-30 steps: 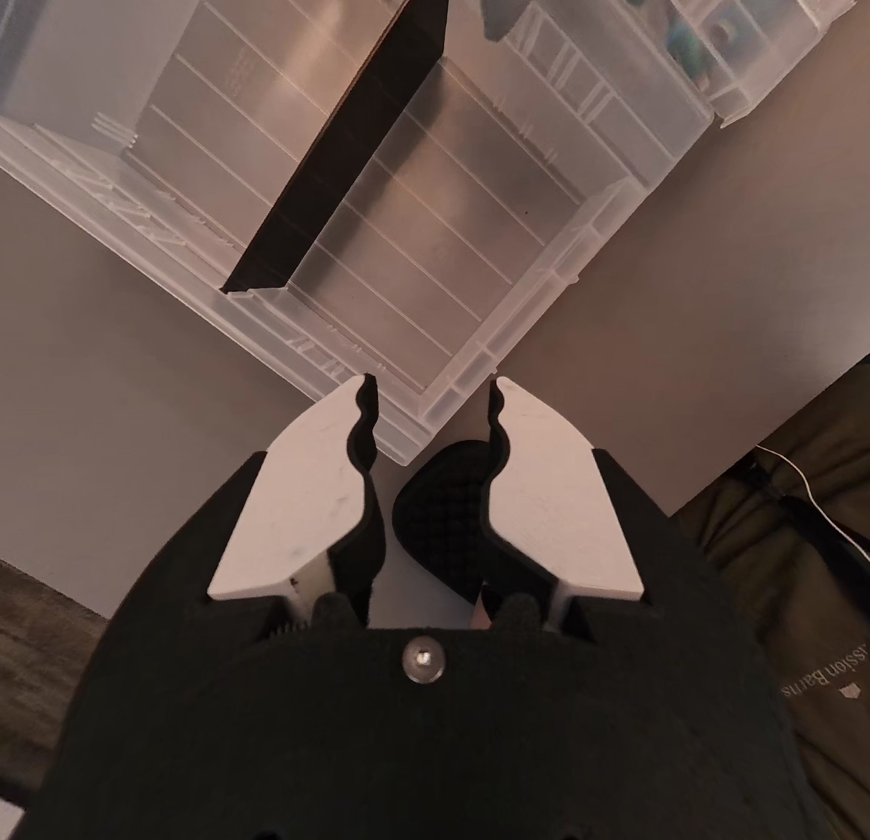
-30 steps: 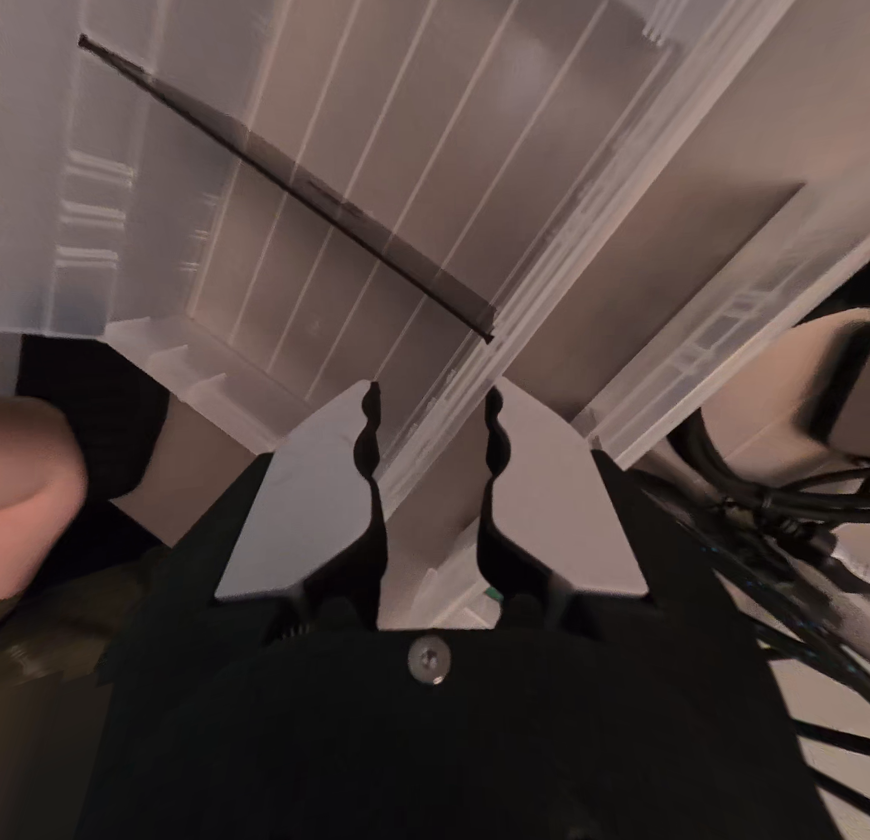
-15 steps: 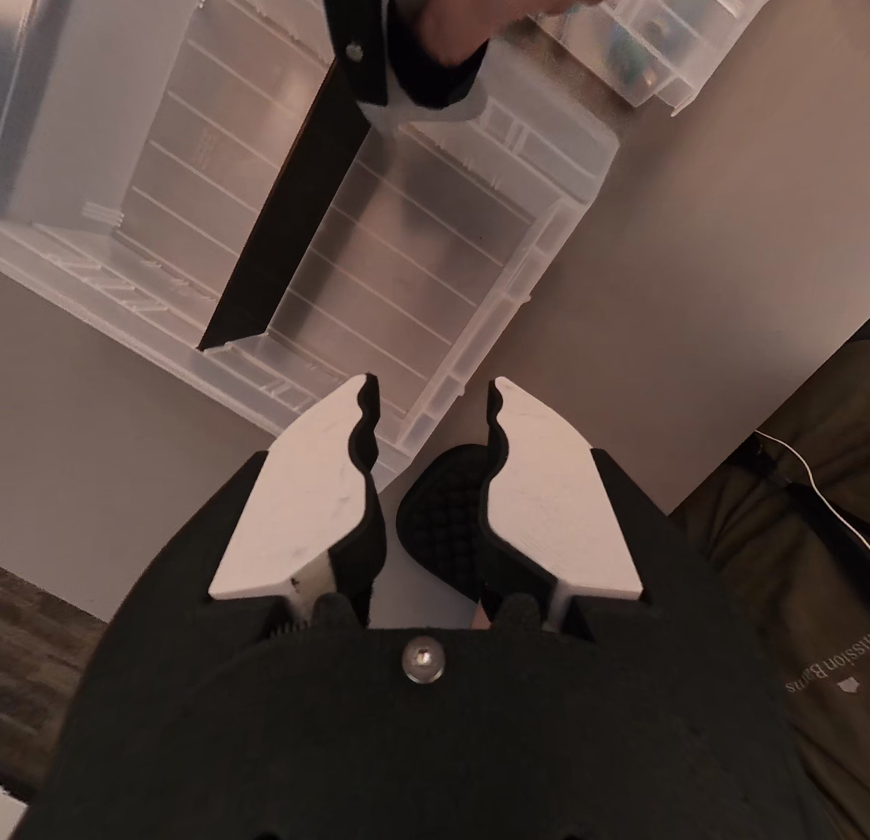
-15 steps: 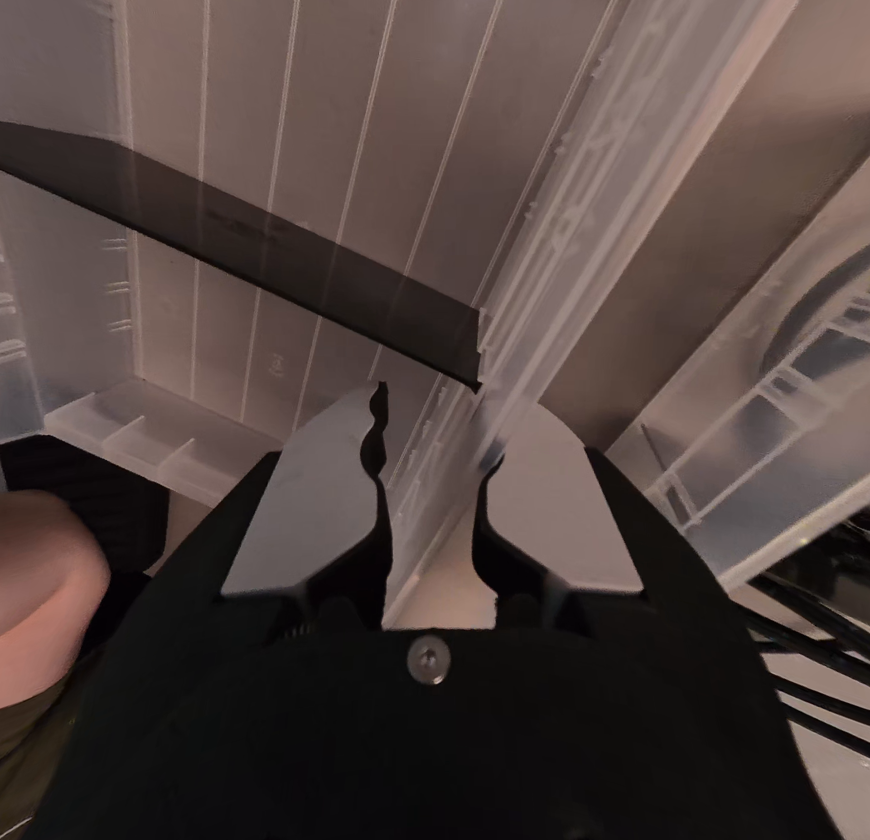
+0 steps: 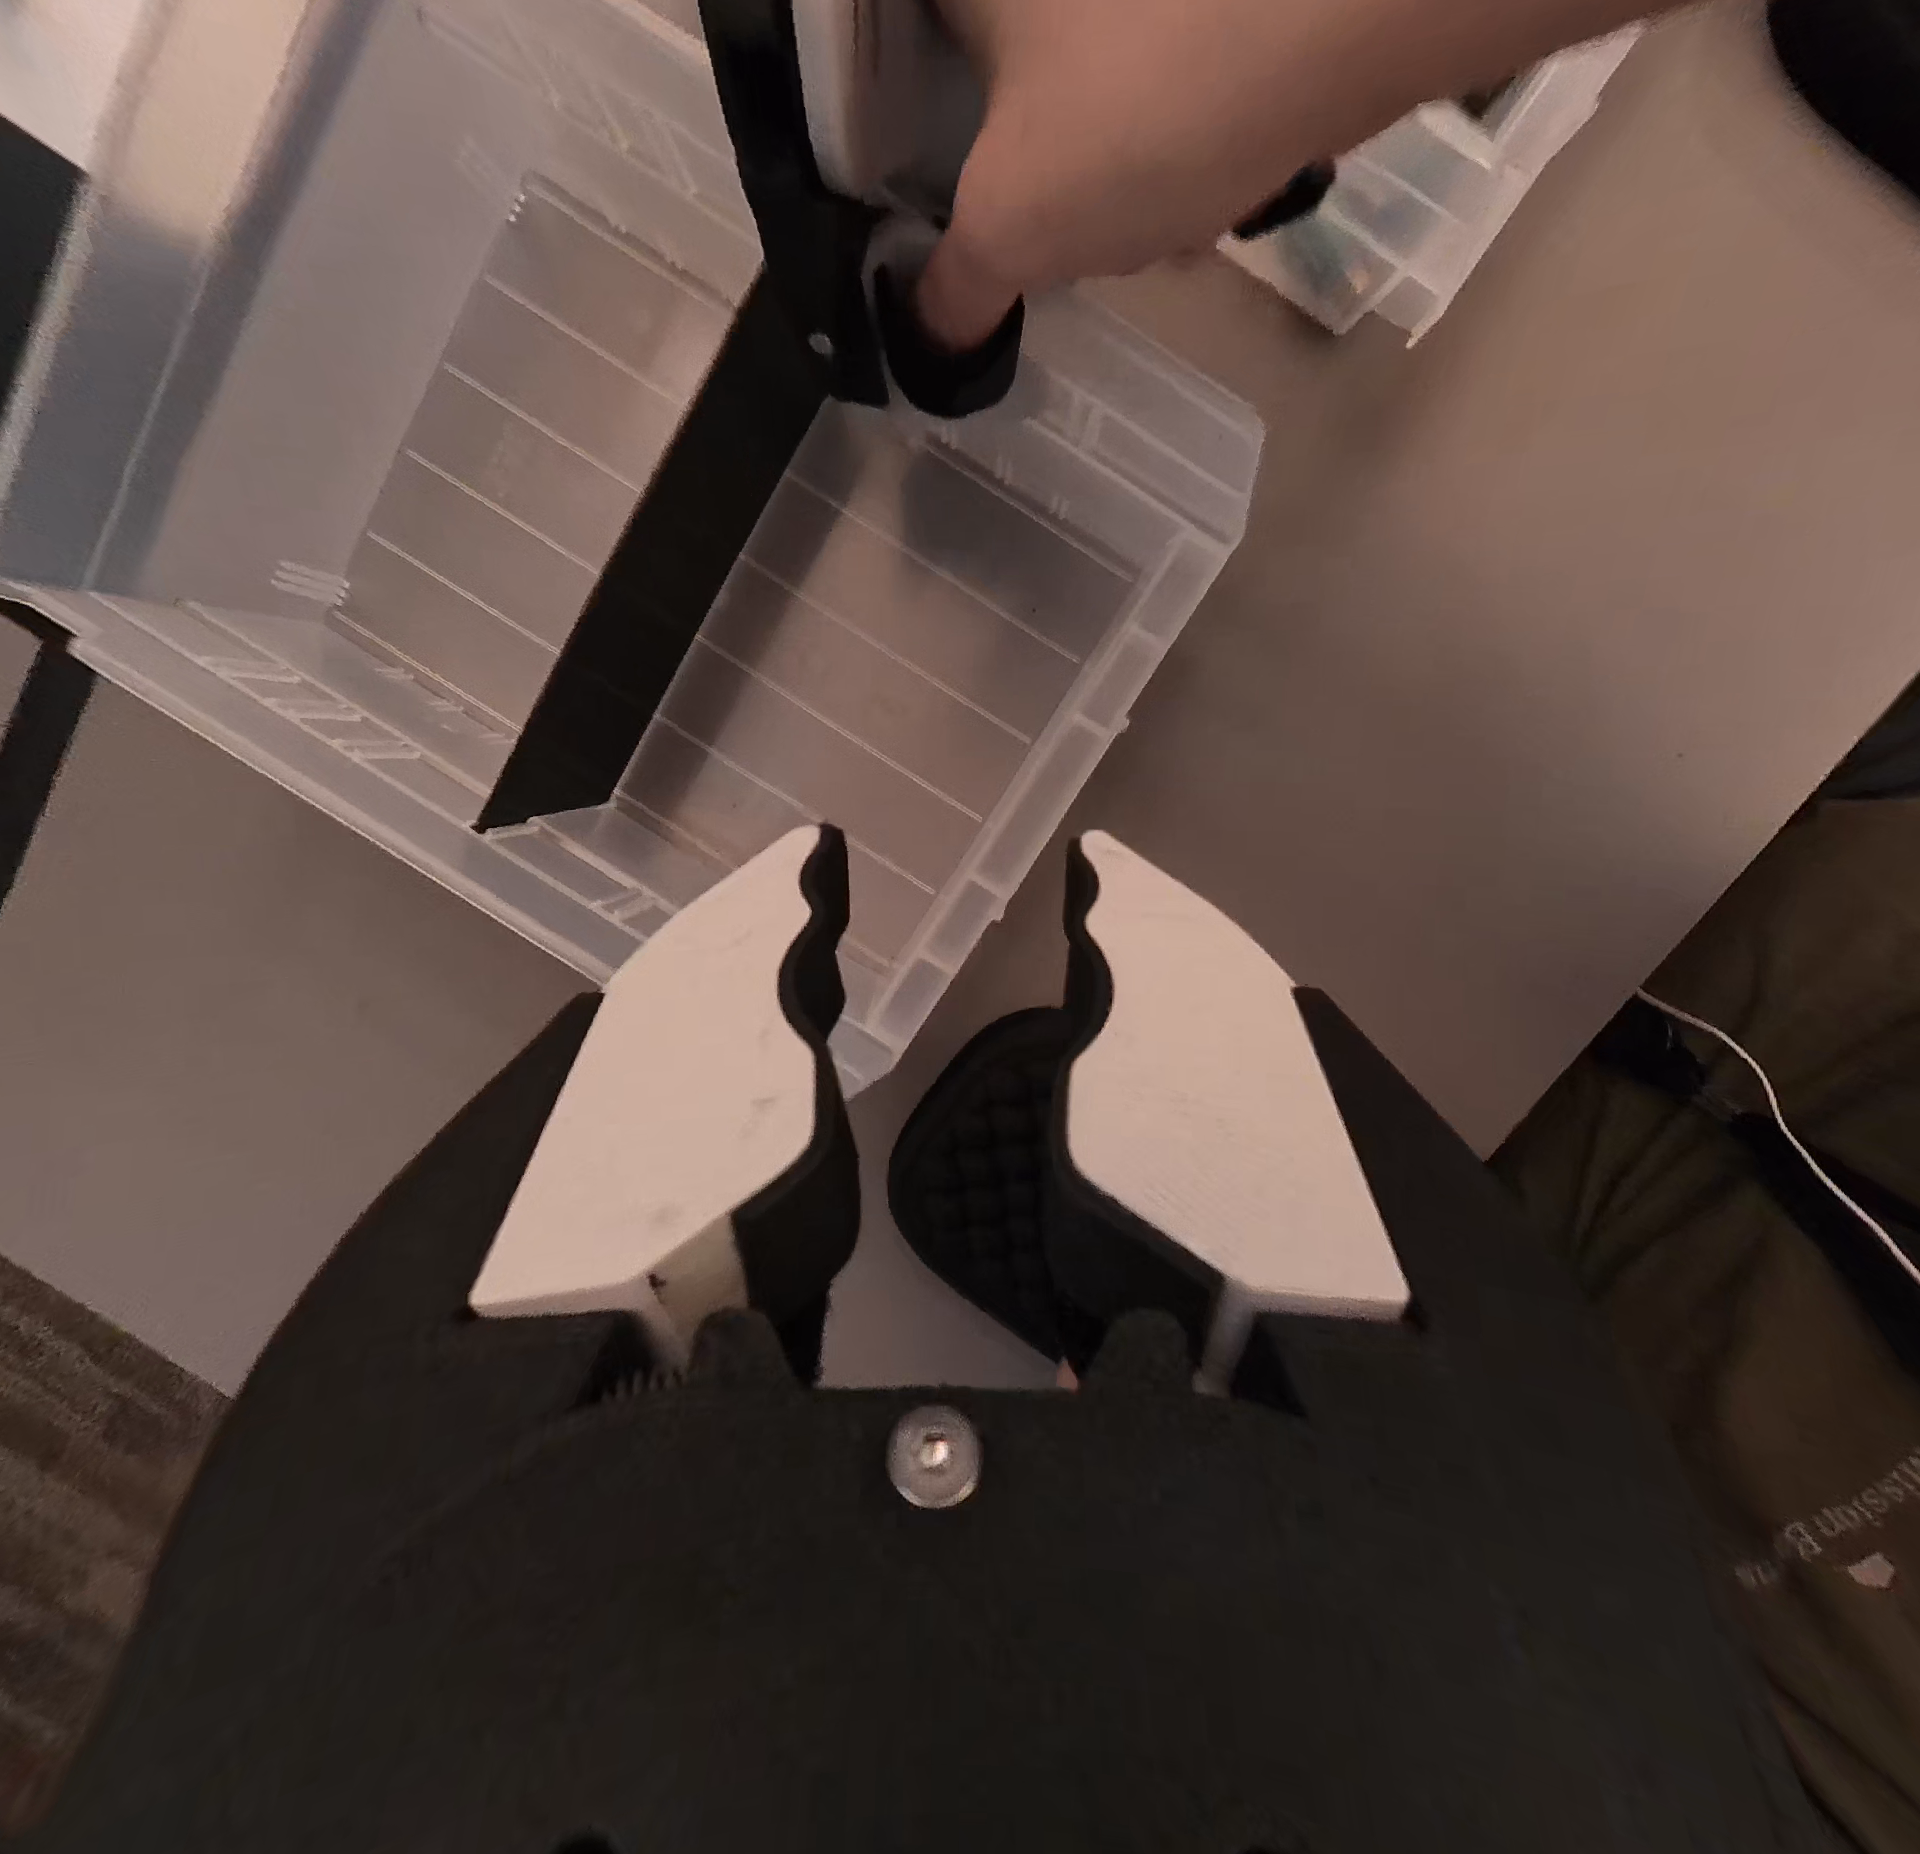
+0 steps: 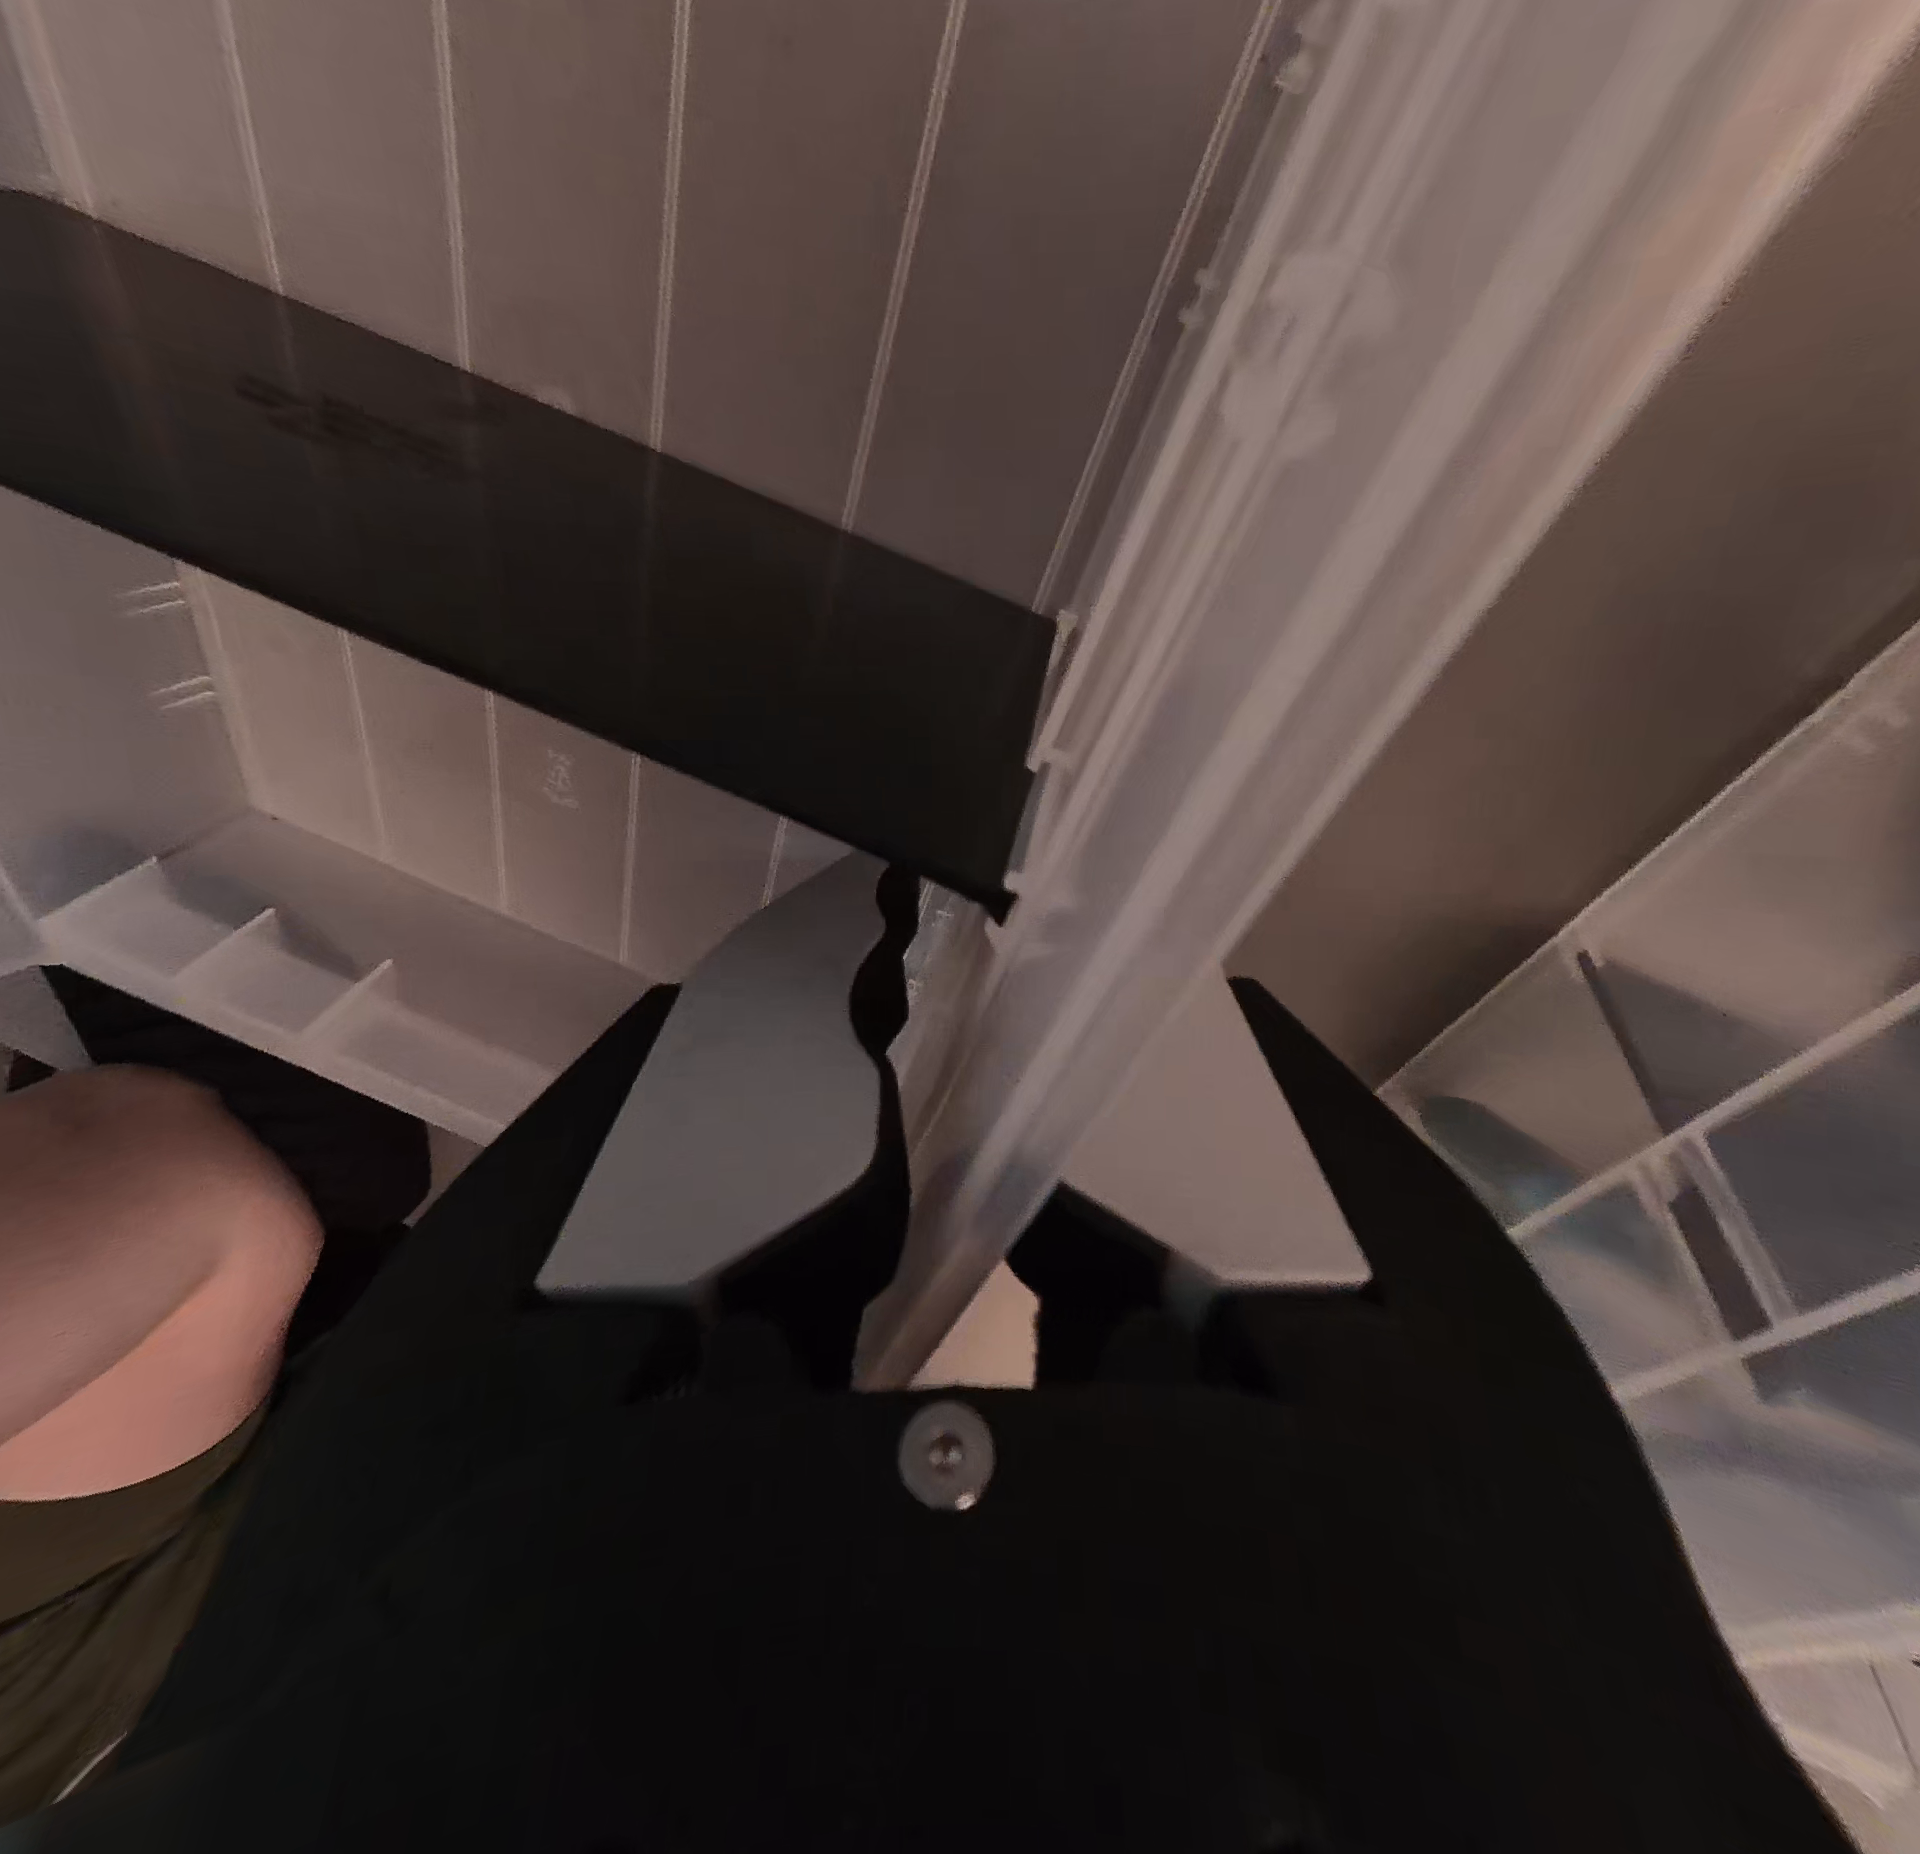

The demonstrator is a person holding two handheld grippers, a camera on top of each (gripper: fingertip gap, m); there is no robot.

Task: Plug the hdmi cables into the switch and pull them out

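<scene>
- No plugging on show: neither an HDMI cable nor the switch appears in either view, so I can't say where they lie.
- By my reading, the task proper hasn't begun, or this is a side step with the clear plastic bin (image 5: 914, 599) on the desk (image 5: 1455, 516).
- Right gripper (image 6: 940, 931) straddles the bin's rim; its far finger is hidden behind the translucent wall, so whether it's pinching or loose, I cannot tell.
- A black divider (image 6: 540, 599) runs across the bin, its end meeting that same wall.
- Left gripper (image 5: 951, 874) hangs above the bin's near corner, fingers spread, nothing between them.
- A second clear organiser (image 5: 1392, 235) sits beyond, contents too blurred to name.
- Writing: faint embossed marks on the divider and pale lettering on an olive garment (image 5: 1787, 1285), neither legible enough to matter.
</scene>
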